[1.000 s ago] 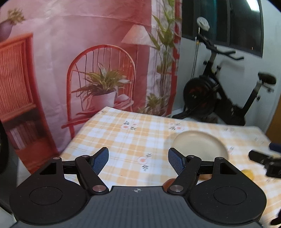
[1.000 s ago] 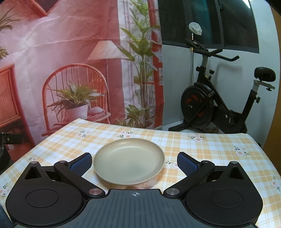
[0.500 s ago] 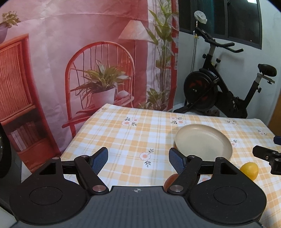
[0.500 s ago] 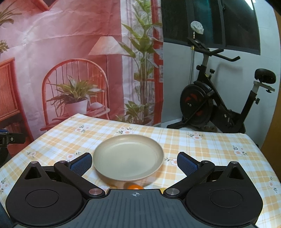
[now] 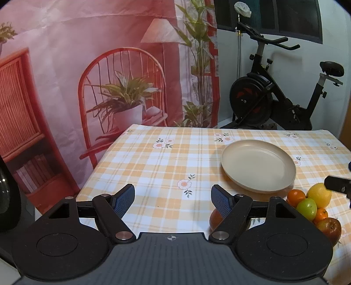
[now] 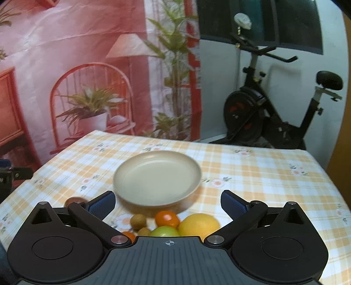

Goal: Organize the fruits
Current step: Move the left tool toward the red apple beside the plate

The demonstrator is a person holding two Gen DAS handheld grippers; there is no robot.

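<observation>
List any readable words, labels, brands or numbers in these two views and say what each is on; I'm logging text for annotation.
None can be read. The plate, the checked tablecloth, the fruits and both grippers carry no lettering. Only a small crosshair mark sits on the left gripper's body, and another on the right's. The exercise bike shows no legible brand.

Printed pink backdrop (image 5: 87, 65) – exercise bike (image 5: 274, 98), dark window (image 5: 285, 17) beyond.

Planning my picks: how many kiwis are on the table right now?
2. One kiwi sits just left of the tangerine. The second kiwi lies nearer the camera, beside the green apple. Others may be hidden behind other fruit.
</observation>
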